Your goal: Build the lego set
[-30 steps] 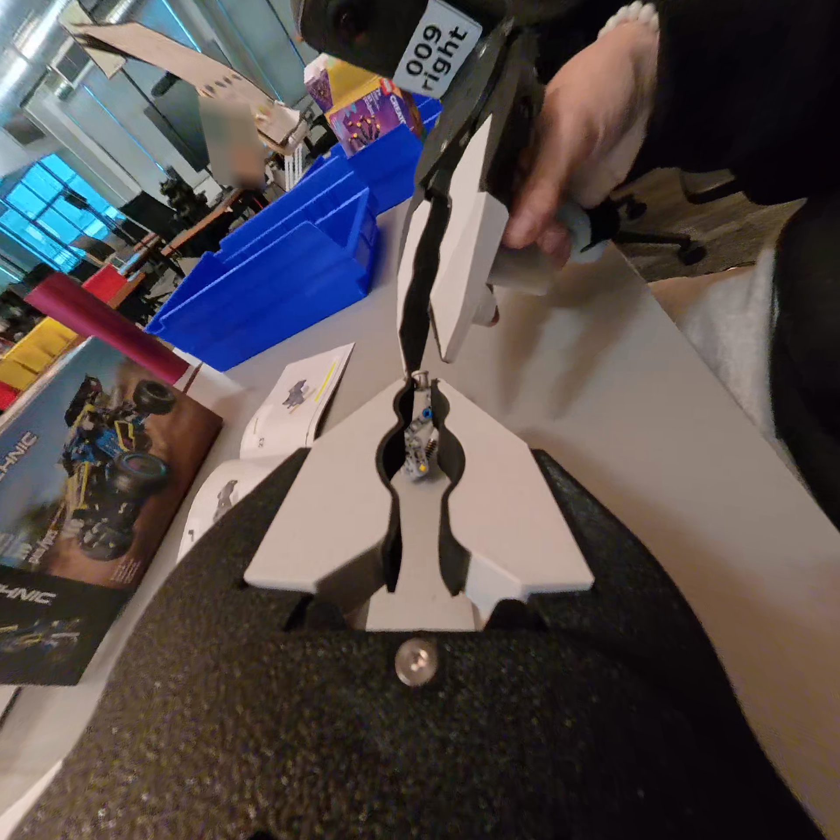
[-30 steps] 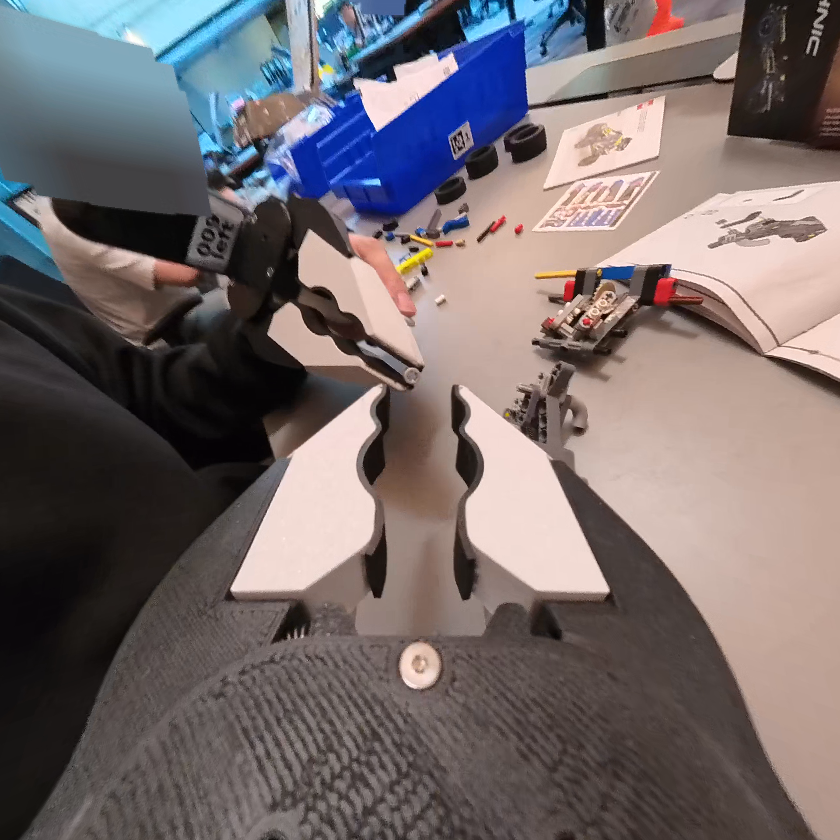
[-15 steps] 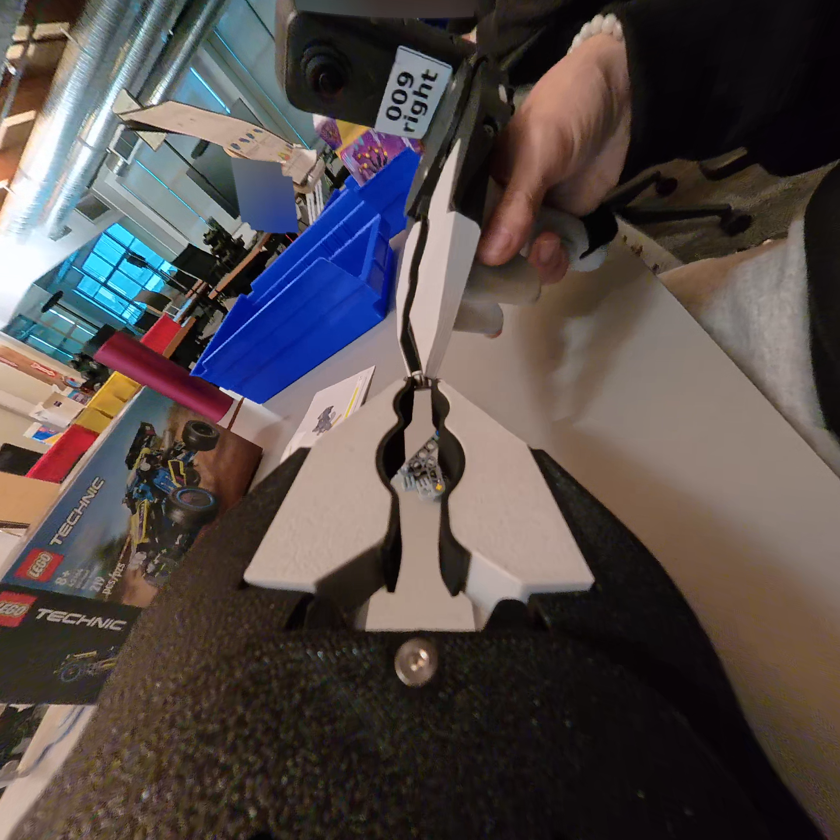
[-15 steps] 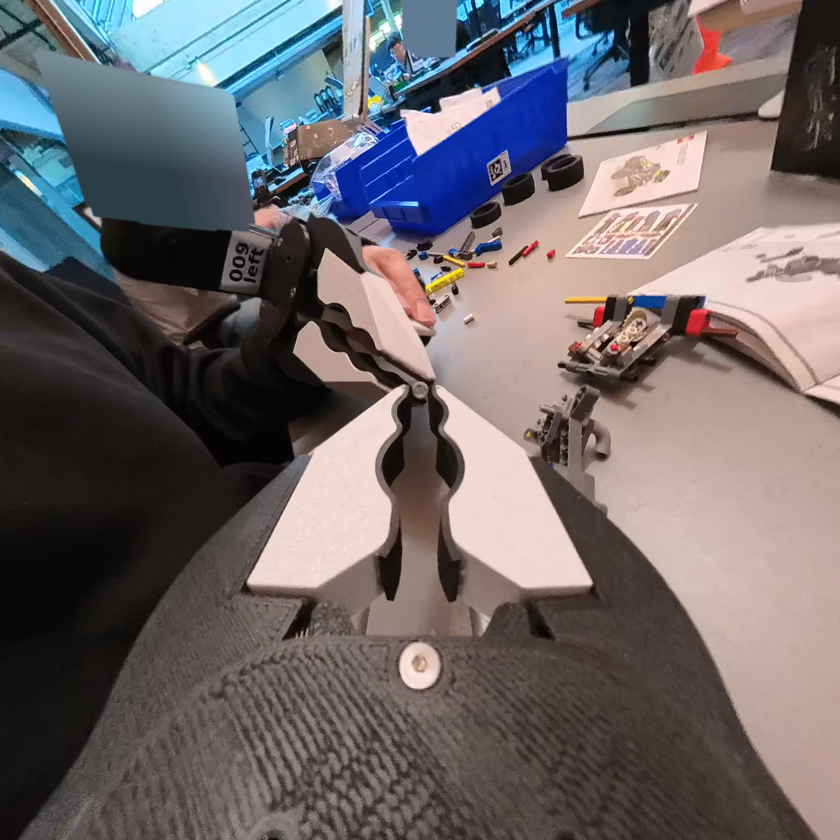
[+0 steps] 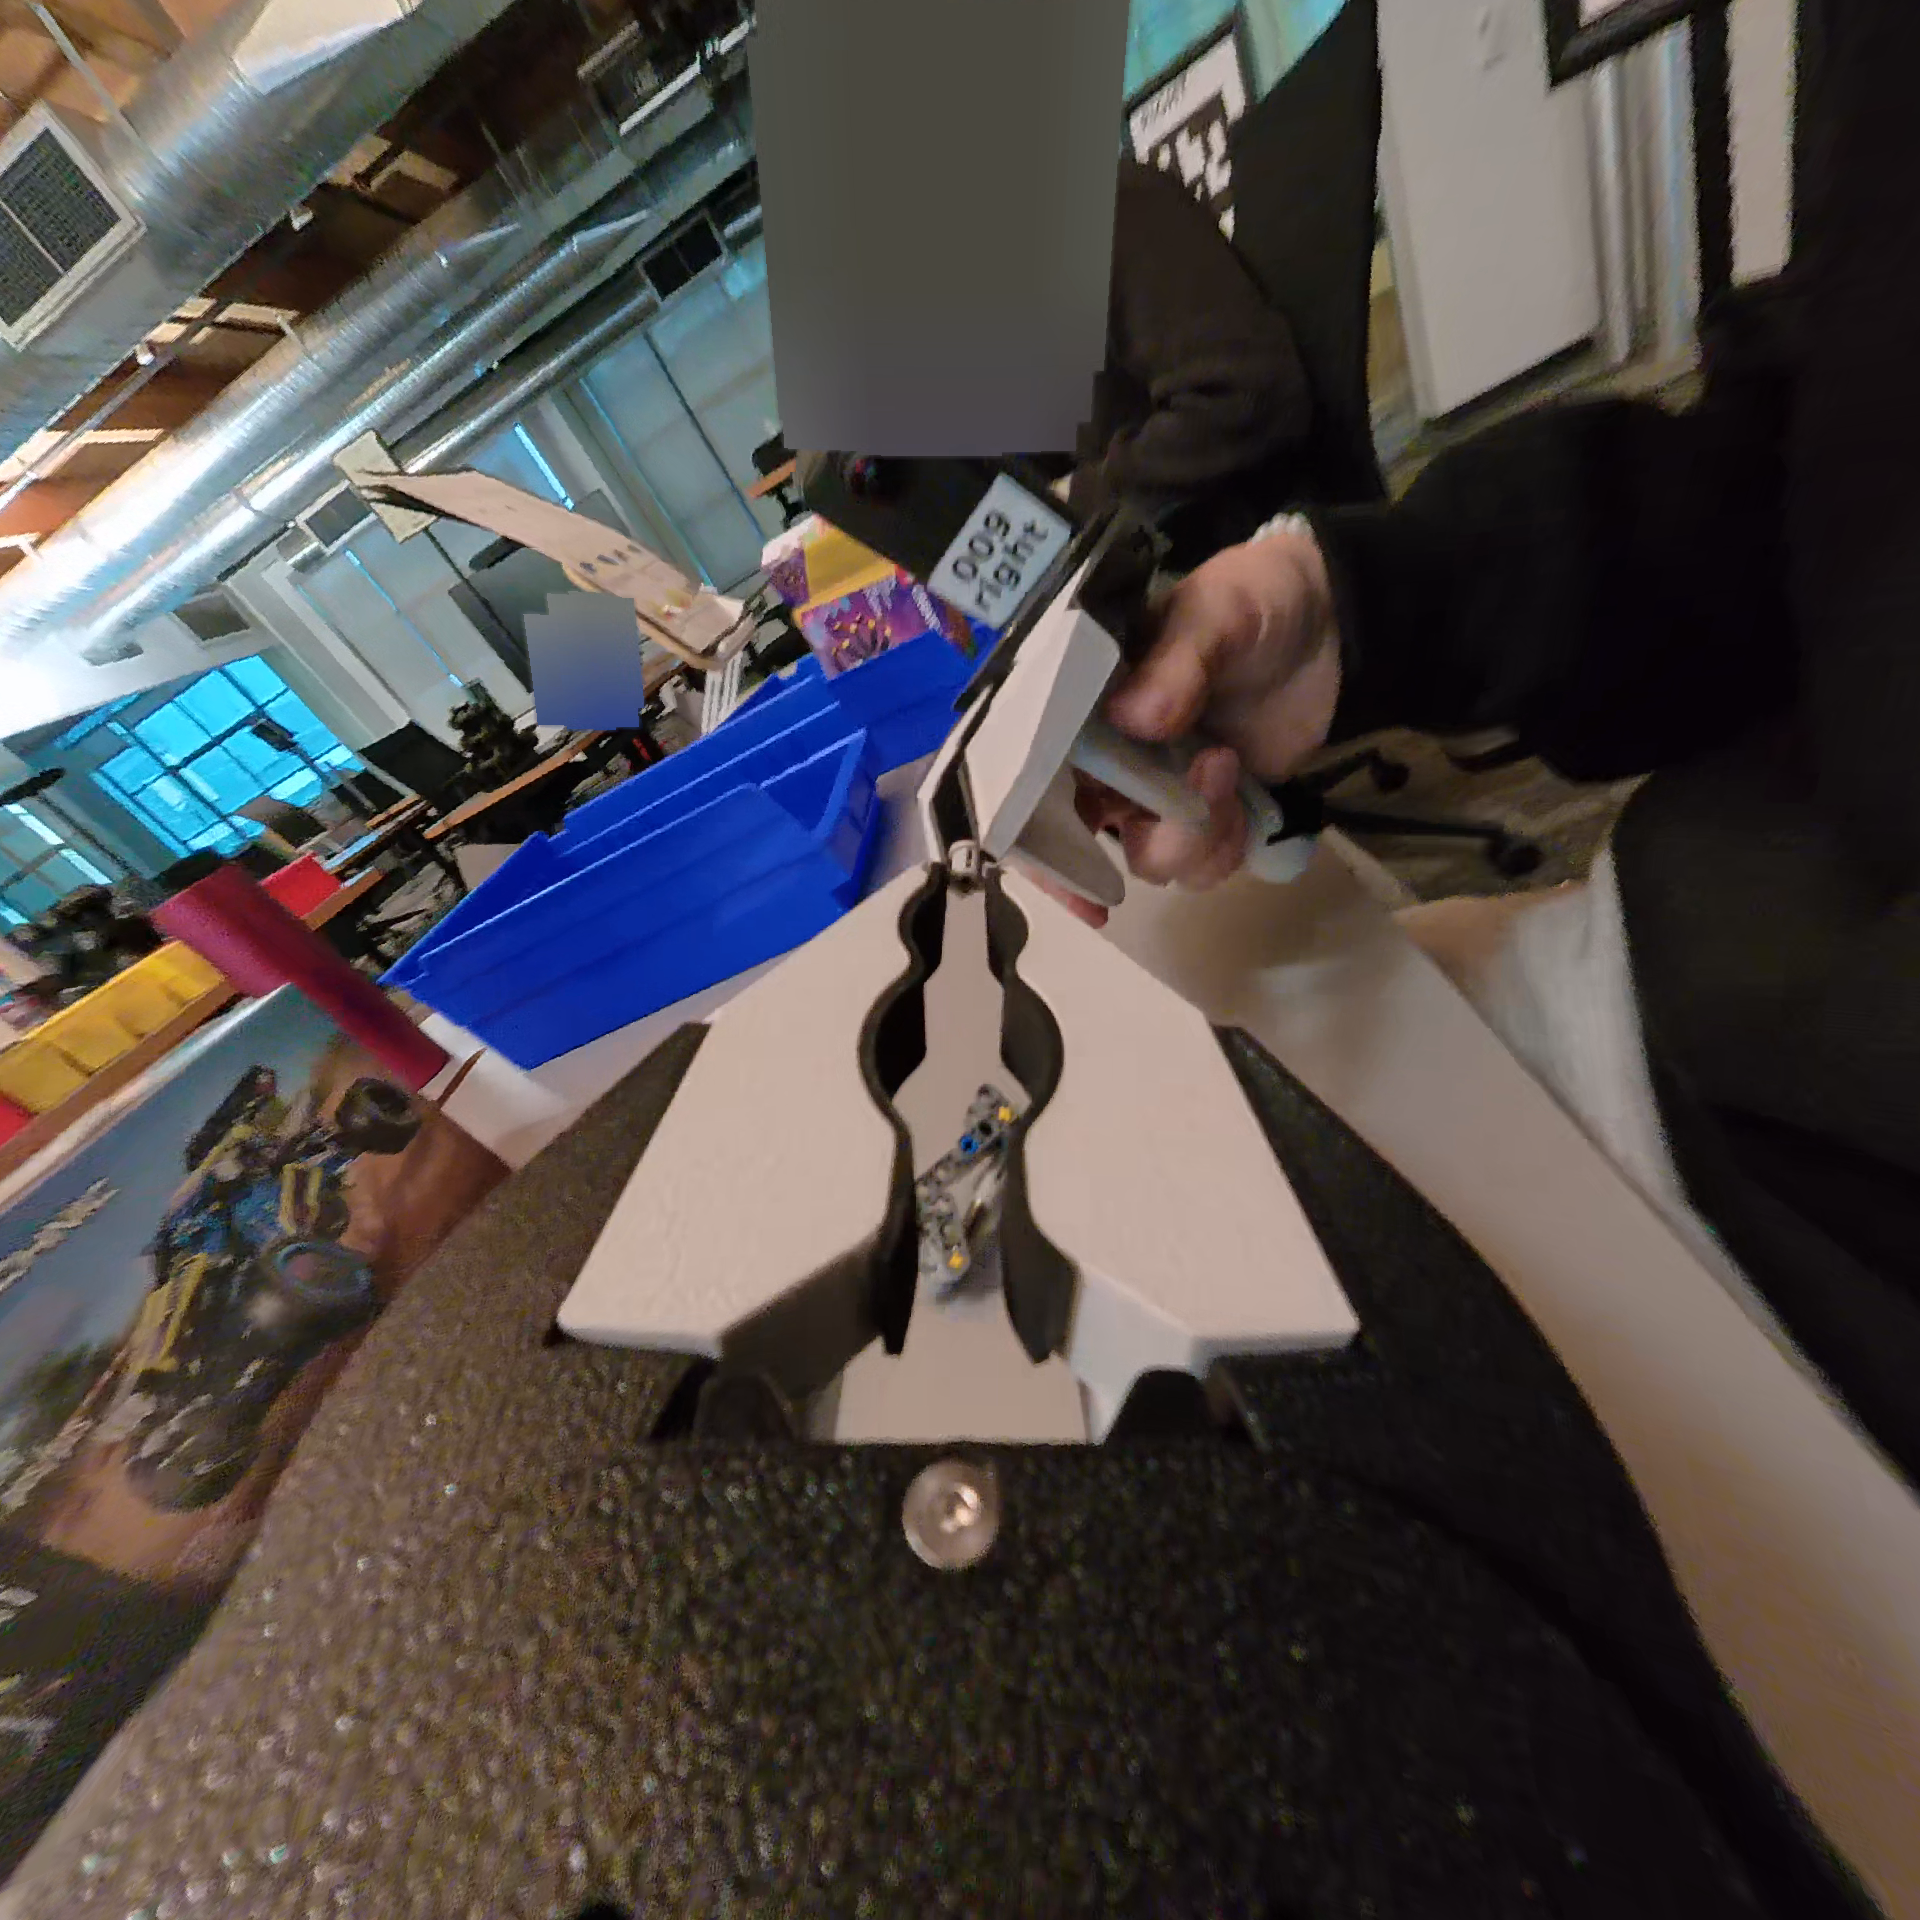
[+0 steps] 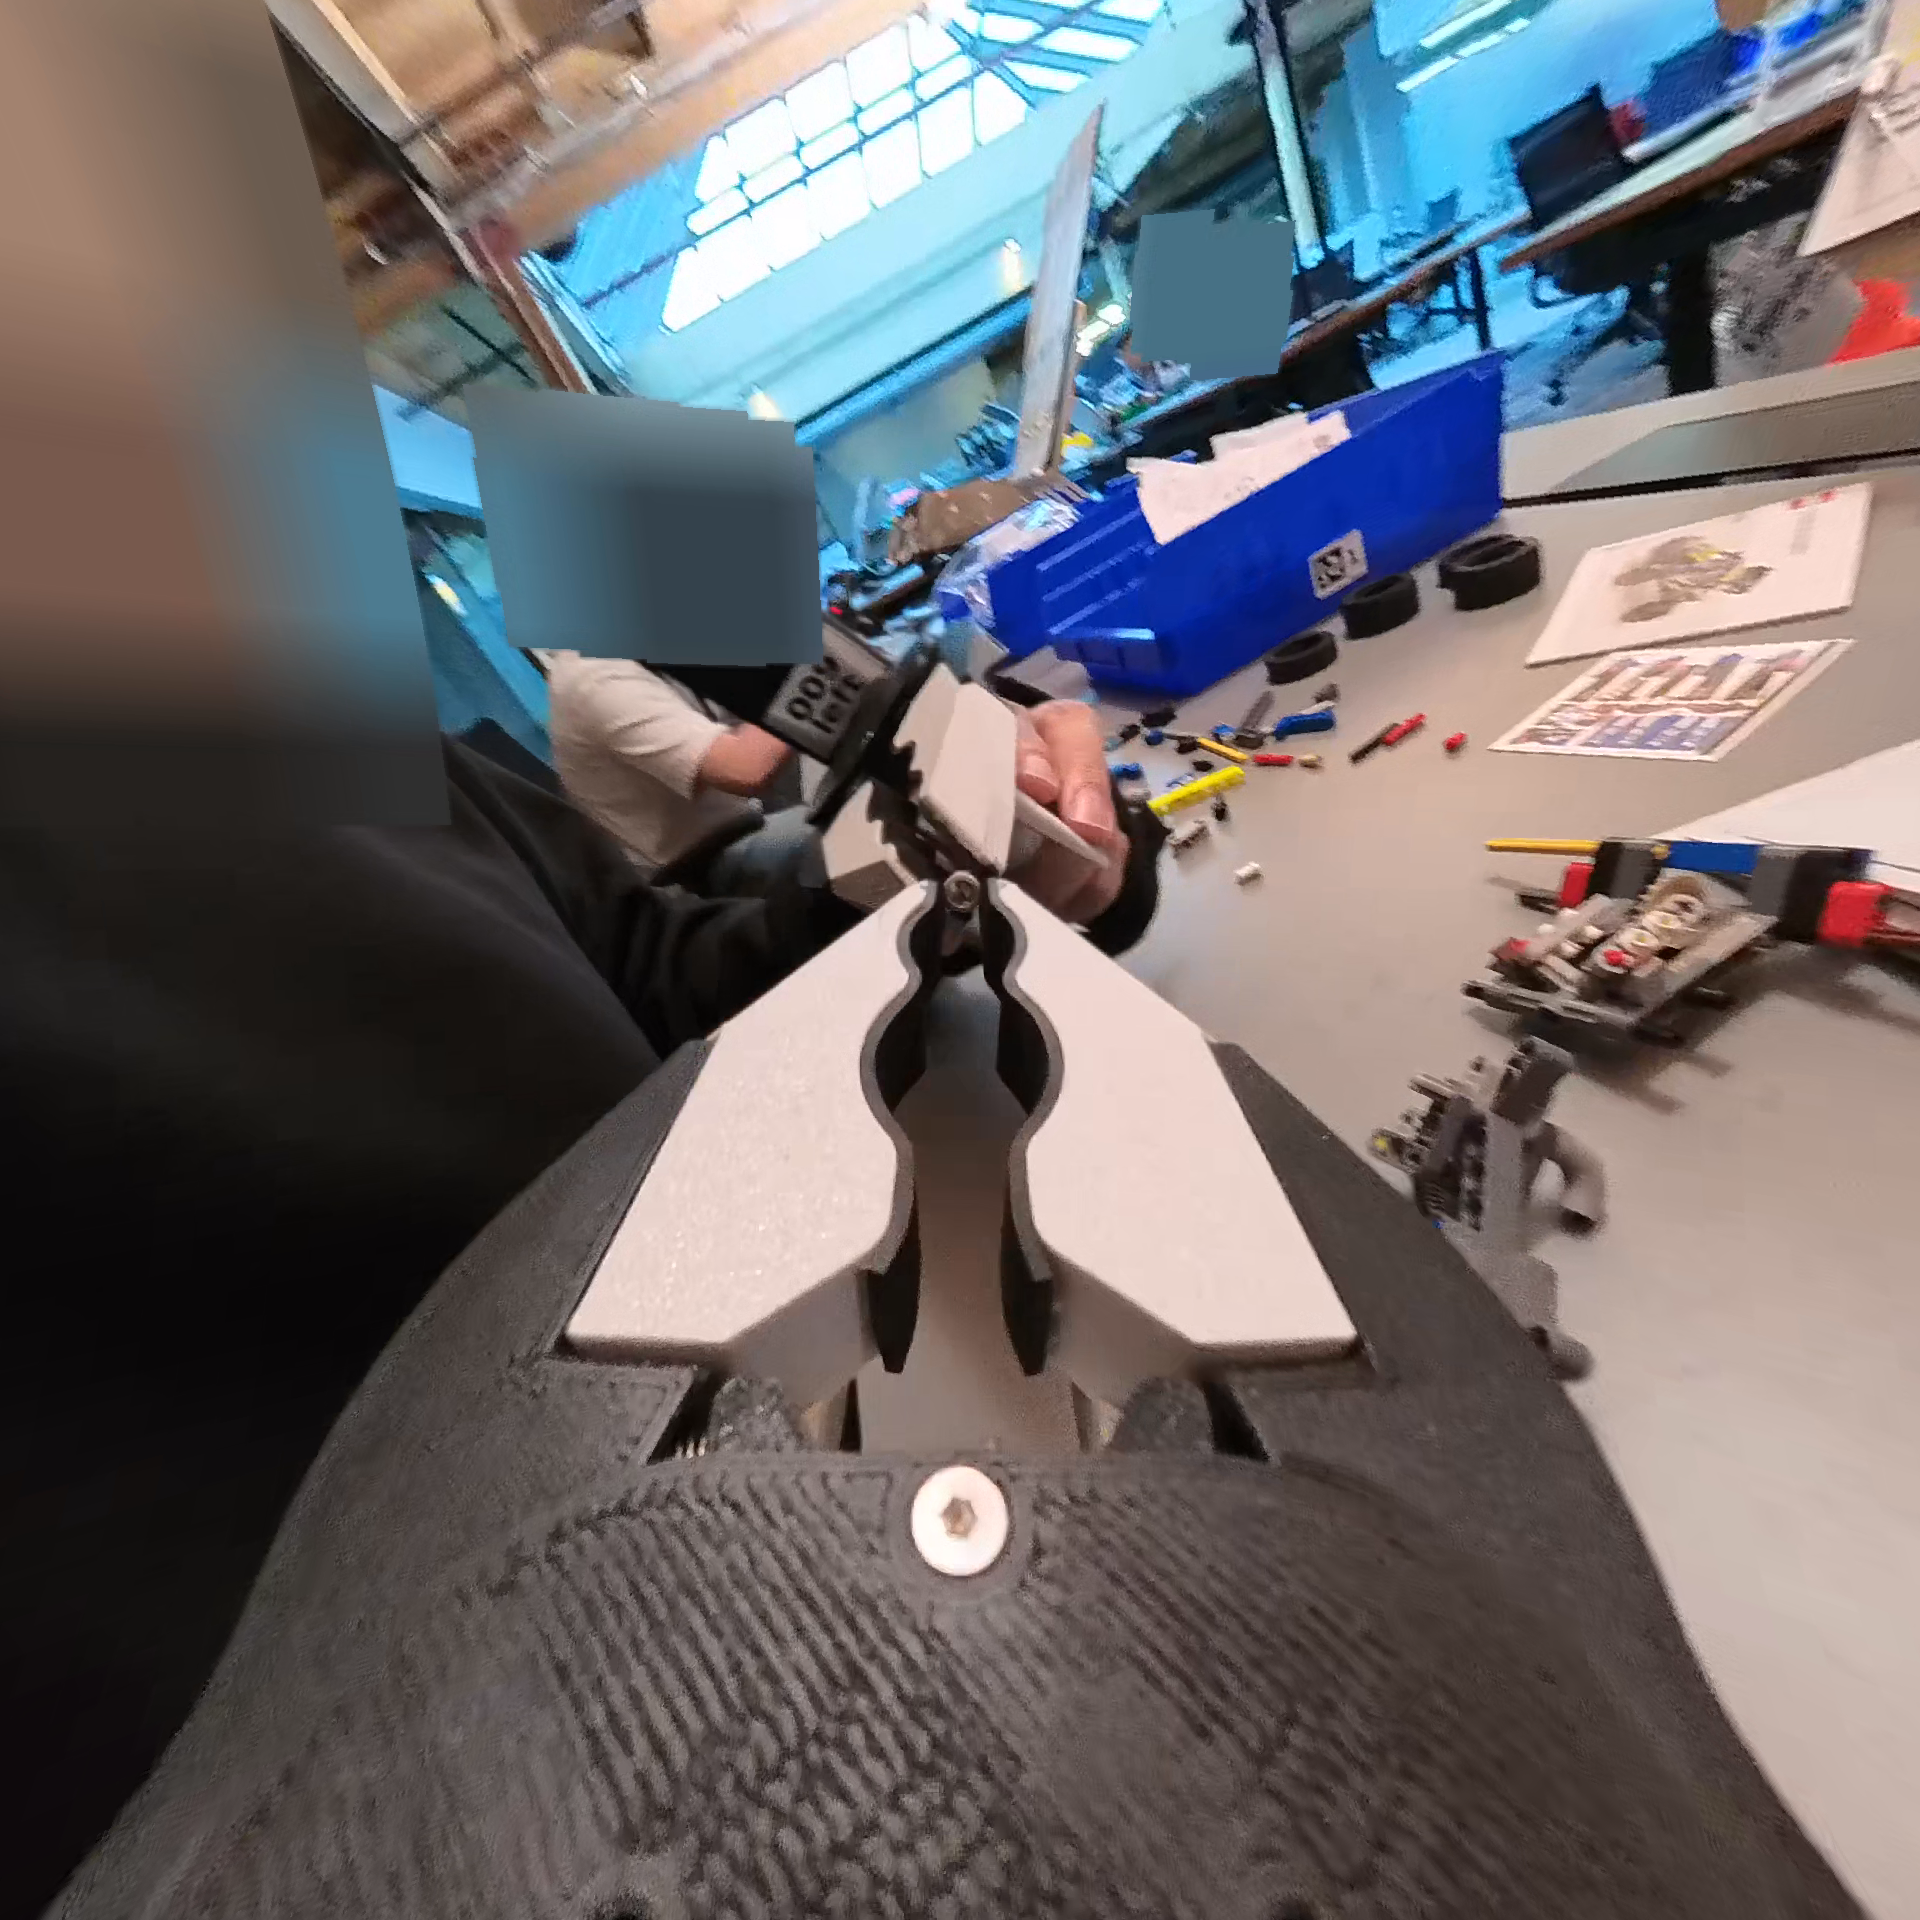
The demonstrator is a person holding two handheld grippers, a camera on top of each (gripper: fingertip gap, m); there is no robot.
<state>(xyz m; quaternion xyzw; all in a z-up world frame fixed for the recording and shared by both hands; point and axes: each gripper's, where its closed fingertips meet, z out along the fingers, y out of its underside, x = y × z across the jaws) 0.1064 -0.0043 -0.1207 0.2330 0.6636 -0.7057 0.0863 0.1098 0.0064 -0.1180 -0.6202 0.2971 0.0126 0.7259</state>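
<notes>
A small grey Lego pin sits where the two grippers' tips meet, above the grey table. My left gripper is shut on it from below. My right gripper is shut on the same pin. In the left wrist view the right gripper comes down from above, held by a hand. In the right wrist view the left gripper points at me. A grey sub-assembly lies on the table; it also shows through the left gripper's gap.
A chassis with red and blue parts lies by an open booklet. Loose pieces, black tyres, a sticker sheet, a leaflet and a blue bin lie farther back. The set's box and blue bins stand left.
My right gripper went from open to shut on the pin at the left gripper's tips. Both grippers then tilted upward together, tips still joined.
</notes>
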